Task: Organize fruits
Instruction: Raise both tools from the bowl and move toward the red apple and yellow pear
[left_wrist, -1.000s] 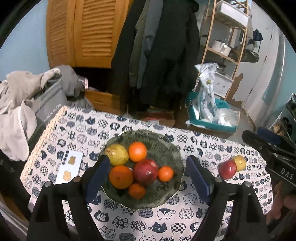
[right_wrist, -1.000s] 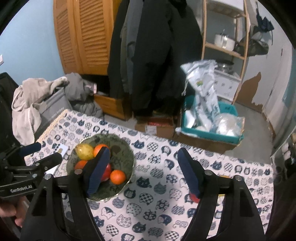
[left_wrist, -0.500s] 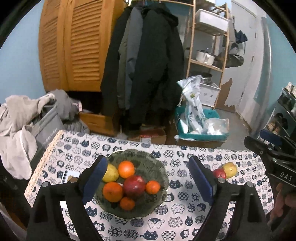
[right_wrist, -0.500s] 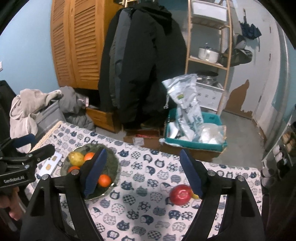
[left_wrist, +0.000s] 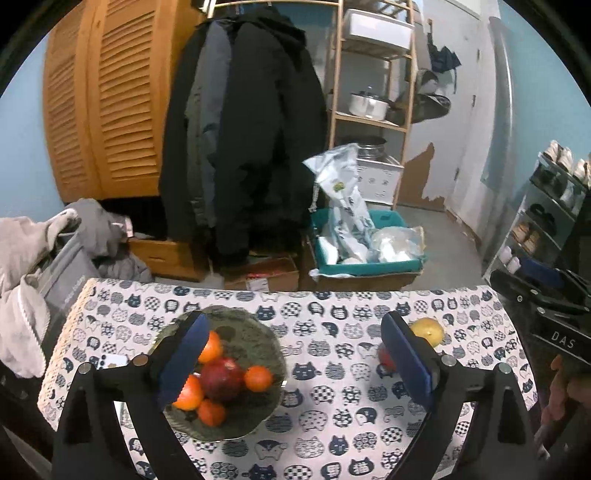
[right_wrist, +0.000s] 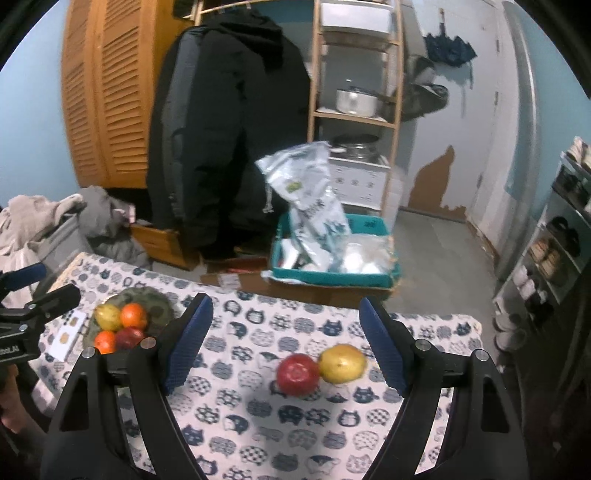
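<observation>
Both tools have been drawn back and raised since a second ago. The left gripper and right gripper are held wide open (nothing gripped). A red apple and yellow pear remain right of the bowl, uncollected.

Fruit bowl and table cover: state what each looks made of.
Bowl: probably glazed ceramic or stoneware, judging by its mottled dark green-grey surface and thin rigid rim; the finish looks fairly dull.
Table cover: woven cloth, matte, printed with navy cat faces; it drapes softly over the table's edge.
</observation>
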